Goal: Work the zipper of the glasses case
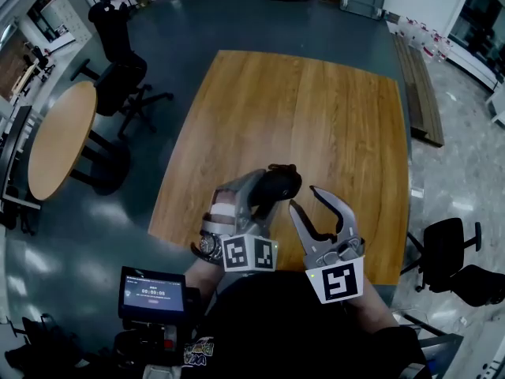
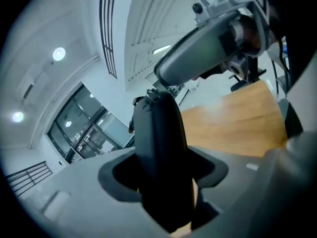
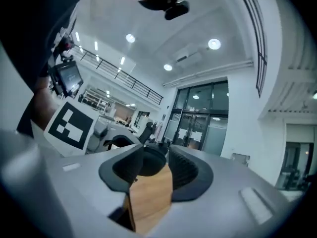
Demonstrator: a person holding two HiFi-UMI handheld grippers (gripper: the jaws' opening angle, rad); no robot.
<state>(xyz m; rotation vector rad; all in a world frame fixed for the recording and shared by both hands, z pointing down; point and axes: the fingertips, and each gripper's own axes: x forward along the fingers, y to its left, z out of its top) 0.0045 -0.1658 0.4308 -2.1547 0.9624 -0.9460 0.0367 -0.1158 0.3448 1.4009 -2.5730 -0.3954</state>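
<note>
L gripper (image 1: 254, 201): clamped on the glasses case (image 2: 159, 133), jaws set wide round its near part.
Case vs L gripper: black, sits btwn the jaws along their line; far end sticks out well past the tips.
R gripper (image 3: 152, 168): jaws partway apart, nothing gripped; only the wooden table (image 1: 316, 109) shows thru the gap.
Case vs R gripper: just past its tips, on their left side; touching or not, can't tell.
Grippers: side by side, near each other, above the table's near edge.
</note>
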